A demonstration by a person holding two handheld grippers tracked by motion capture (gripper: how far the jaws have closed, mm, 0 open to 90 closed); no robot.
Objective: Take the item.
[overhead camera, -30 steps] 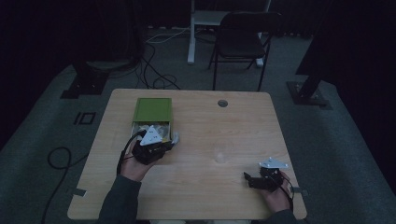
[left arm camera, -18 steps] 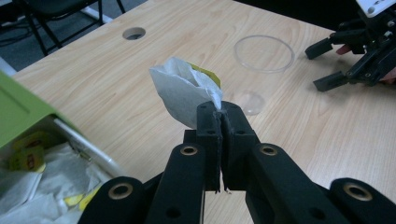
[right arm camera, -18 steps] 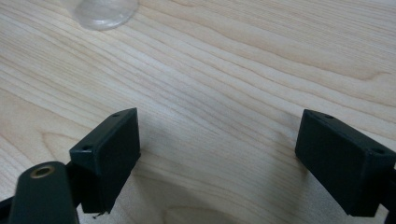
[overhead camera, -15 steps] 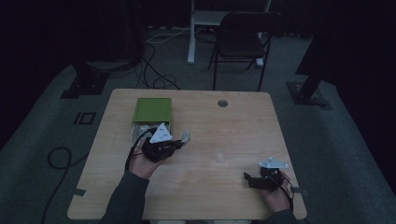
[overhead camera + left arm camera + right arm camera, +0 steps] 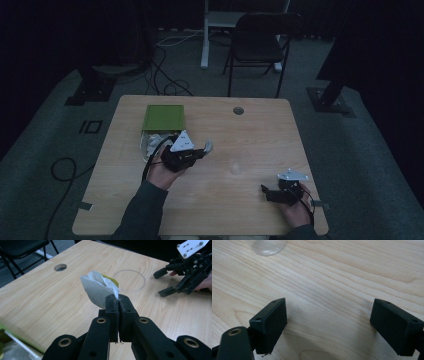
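Observation:
A white tea bag (image 5: 98,291) with a yellow-green tag sticks up from my left gripper (image 5: 118,298), whose jaws are shut on its lower edge. In the high view the left gripper (image 5: 204,149) hovers mid-table, right of the green box (image 5: 164,117), with the tea bag (image 5: 208,145) at its tip. A clear glass (image 5: 235,167) stands on the table a little right of it; the left gripper view shows the glass rim (image 5: 143,280) beyond the bag. My right gripper (image 5: 265,192) rests open near the front right edge, its jaws (image 5: 329,315) wide apart over bare wood, the glass (image 5: 268,245) ahead.
White packets (image 5: 150,142) spill from the box's near end. A round cable hole (image 5: 238,110) sits at the table's back. A folding chair (image 5: 260,42) stands behind the table, and cables lie on the floor to the left.
My left gripper has moved right, away from the green box toward the glass, carrying the tea bag. The right gripper has stayed put.

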